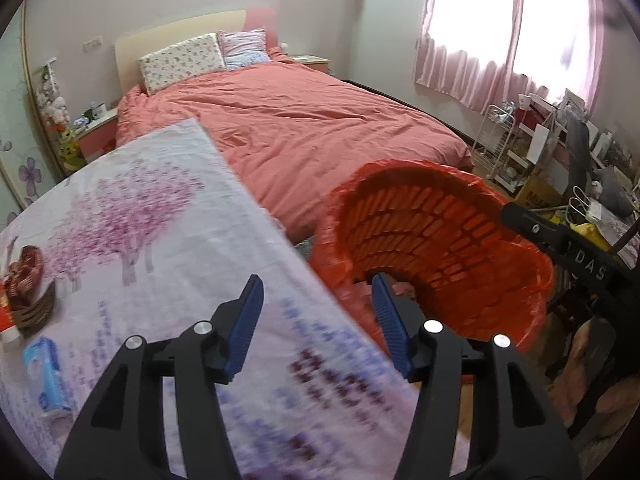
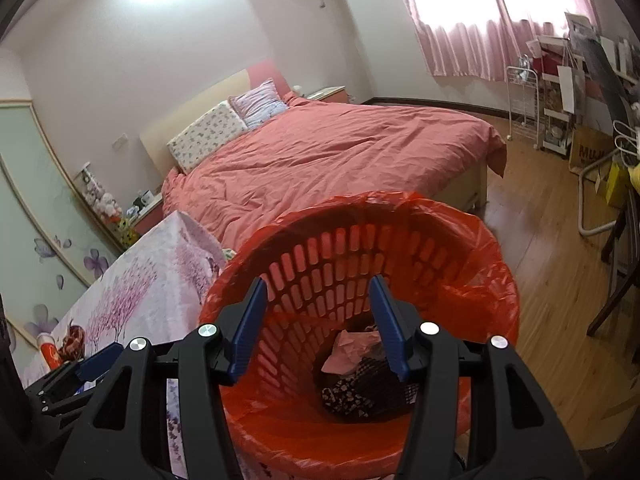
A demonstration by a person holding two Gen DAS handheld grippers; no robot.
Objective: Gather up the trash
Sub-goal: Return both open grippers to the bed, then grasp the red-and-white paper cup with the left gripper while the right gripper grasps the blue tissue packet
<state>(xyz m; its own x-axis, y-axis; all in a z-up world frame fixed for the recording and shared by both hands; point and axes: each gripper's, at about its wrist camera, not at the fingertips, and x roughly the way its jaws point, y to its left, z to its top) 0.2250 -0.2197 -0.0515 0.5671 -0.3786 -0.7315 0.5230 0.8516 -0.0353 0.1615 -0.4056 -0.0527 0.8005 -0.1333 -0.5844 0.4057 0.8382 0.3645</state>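
— So where does the trash sit?
— Crumpled paper (image 2: 352,350) lies at the bottom of the red bin (image 2: 472,280), right beside the table (image 1: 168,216).
— And the claws?
— Both spread, holding nothing. The right gripper (image 2: 318,322) hangs over the bin's mouth; the left gripper (image 1: 318,322) straddles the table edge and bin rim.
— Anything nearby?
— A blue carton (image 1: 48,376) and a brown basket (image 1: 28,292) on the table; the bed (image 1: 304,120) just behind.
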